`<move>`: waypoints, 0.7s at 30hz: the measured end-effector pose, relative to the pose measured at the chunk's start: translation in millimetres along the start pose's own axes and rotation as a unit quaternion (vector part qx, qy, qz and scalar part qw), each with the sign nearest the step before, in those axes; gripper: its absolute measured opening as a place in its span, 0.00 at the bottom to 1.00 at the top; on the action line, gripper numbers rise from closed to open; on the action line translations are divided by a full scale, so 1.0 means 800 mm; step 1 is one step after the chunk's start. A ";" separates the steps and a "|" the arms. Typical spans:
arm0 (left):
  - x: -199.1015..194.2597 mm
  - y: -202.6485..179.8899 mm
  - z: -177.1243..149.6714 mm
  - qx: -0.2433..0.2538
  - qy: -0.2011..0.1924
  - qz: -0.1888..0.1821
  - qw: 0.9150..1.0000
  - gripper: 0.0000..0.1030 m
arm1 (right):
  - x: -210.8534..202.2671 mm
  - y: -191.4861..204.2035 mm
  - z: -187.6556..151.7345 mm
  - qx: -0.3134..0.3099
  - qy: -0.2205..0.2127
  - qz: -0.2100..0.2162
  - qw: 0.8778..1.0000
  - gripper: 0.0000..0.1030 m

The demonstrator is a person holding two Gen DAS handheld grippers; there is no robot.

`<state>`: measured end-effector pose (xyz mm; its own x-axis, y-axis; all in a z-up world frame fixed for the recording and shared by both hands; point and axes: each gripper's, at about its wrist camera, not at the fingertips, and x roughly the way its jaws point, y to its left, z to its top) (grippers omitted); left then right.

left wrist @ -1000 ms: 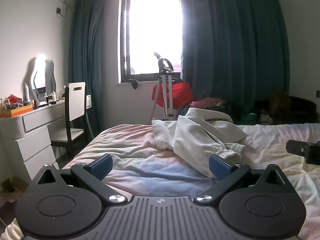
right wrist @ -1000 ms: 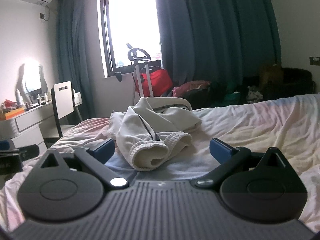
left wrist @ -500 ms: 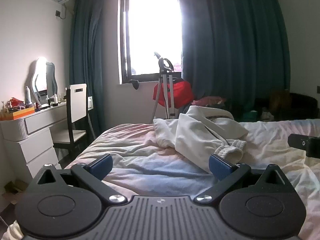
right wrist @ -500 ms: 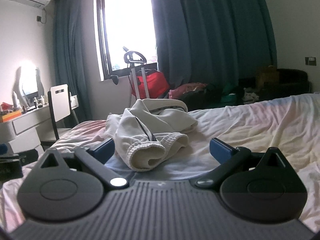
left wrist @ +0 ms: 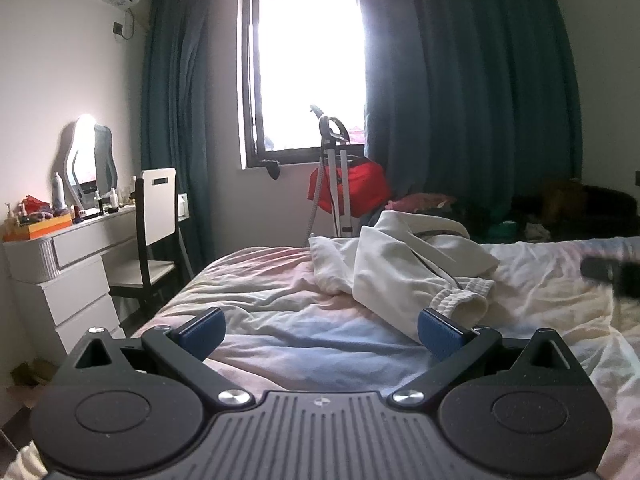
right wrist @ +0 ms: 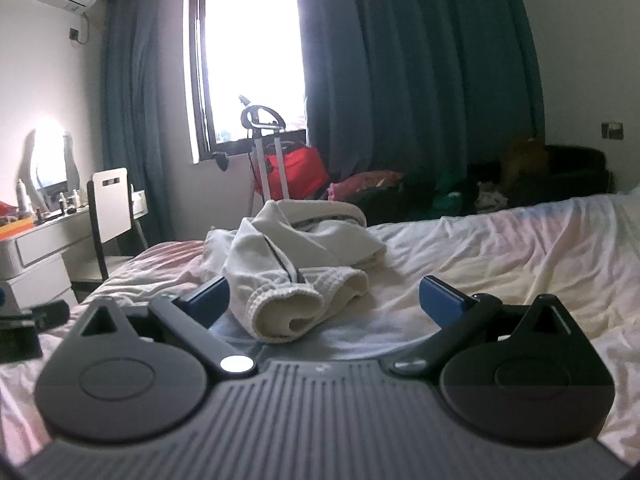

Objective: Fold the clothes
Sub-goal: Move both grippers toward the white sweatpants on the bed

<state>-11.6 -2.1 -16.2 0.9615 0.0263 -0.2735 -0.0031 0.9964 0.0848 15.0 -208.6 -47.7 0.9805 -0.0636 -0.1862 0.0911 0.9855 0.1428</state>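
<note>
A crumpled cream-white garment with a ribbed cuff point(left wrist: 404, 268) lies in a heap on the bed point(left wrist: 280, 320). It also shows in the right wrist view point(right wrist: 296, 264), its cuff end nearest me. My left gripper point(left wrist: 320, 330) is open and empty, low over the sheet, with the garment ahead and to the right. My right gripper point(right wrist: 326, 300) is open and empty, with the cuff between and just beyond its fingers. The right gripper shows blurred at the right edge of the left view point(left wrist: 612, 274); the left gripper shows at the left edge of the right view point(right wrist: 28, 324).
A white dresser point(left wrist: 60, 276) with a mirror and bottles, and a chair point(left wrist: 154, 236), stand left of the bed. A red bag on a stand point(left wrist: 348, 188) sits under the window. Dark clothes point(right wrist: 460, 196) are piled beyond the bed's far side.
Both grippers have moved slightly forward and lower toward the garment, which looks a little nearer. Both stay open. The garment has not moved.
</note>
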 end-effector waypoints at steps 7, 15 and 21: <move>0.010 -0.011 -0.015 0.018 0.003 -0.010 1.000 1.00 | 0.014 0.010 0.057 0.020 -0.042 0.002 0.999 1.00; 0.057 -0.050 -0.045 0.080 0.035 -0.005 0.996 1.00 | 0.026 -0.024 0.062 -0.010 -0.020 -0.004 1.000 1.00; 0.133 -0.113 -0.069 0.192 0.043 0.025 0.980 1.00 | 0.031 -0.081 0.030 0.056 0.037 -0.022 0.997 1.00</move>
<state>76.0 -85.2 -106.1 0.9361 0.0976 -0.3380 0.0697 0.8903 0.4500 37.4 -277.7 -37.8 0.9598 -0.0915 -0.2655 0.1576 0.9580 0.2397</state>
